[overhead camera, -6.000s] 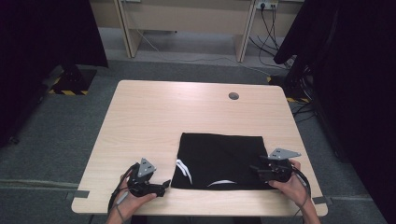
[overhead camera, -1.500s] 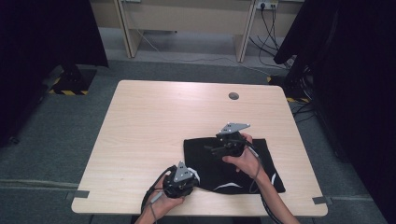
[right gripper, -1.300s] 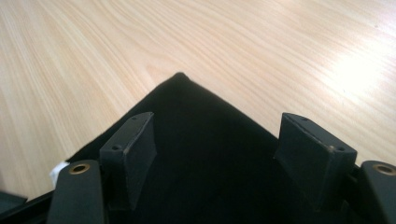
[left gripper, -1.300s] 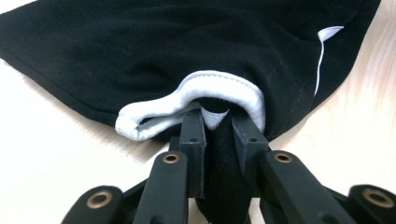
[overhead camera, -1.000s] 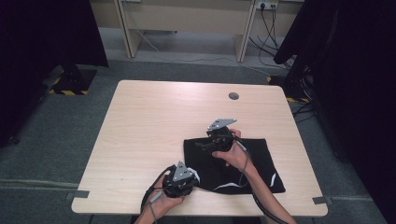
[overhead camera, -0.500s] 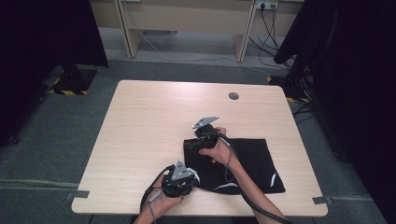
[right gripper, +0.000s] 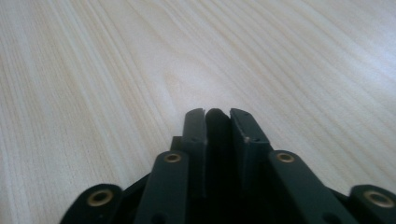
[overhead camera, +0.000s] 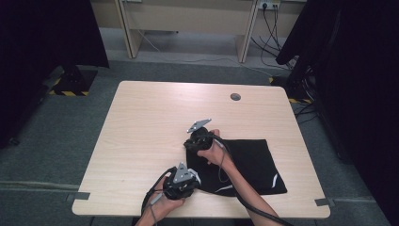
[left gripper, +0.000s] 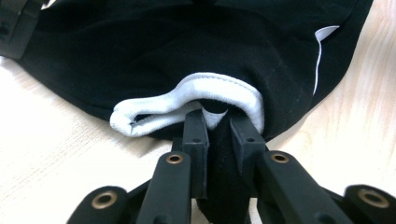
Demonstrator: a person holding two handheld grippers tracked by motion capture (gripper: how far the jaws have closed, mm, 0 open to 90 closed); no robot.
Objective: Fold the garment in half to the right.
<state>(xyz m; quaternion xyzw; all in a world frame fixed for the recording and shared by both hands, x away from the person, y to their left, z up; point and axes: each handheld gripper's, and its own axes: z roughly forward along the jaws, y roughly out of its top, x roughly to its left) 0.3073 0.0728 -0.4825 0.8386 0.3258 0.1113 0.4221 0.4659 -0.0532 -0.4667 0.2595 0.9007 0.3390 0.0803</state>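
Note:
A black garment [overhead camera: 249, 160] with white trim lies on the right half of the pale wooden table [overhead camera: 150, 122]. My left gripper [overhead camera: 187, 178] rests at the garment's near left corner. In the left gripper view [left gripper: 215, 114] it is shut on the black cloth [left gripper: 187, 42], just behind a white hem [left gripper: 187, 98]. My right gripper [overhead camera: 192, 141] sits low at the garment's far left corner. Its jaws [right gripper: 215, 112] have just been closing and now stand nearly together, with a dark fold of cloth pinched between them over bare tabletop [right gripper: 140, 56].
A round cable hole [overhead camera: 235, 96] sits near the table's far edge. Black curtains [overhead camera: 357, 94] hang to the right and at the far left. The left half of the table is bare wood. Both forearms reach in over the near edge.
My right gripper has moved left and down across the garment to its far left corner. The left gripper has stayed where it was.

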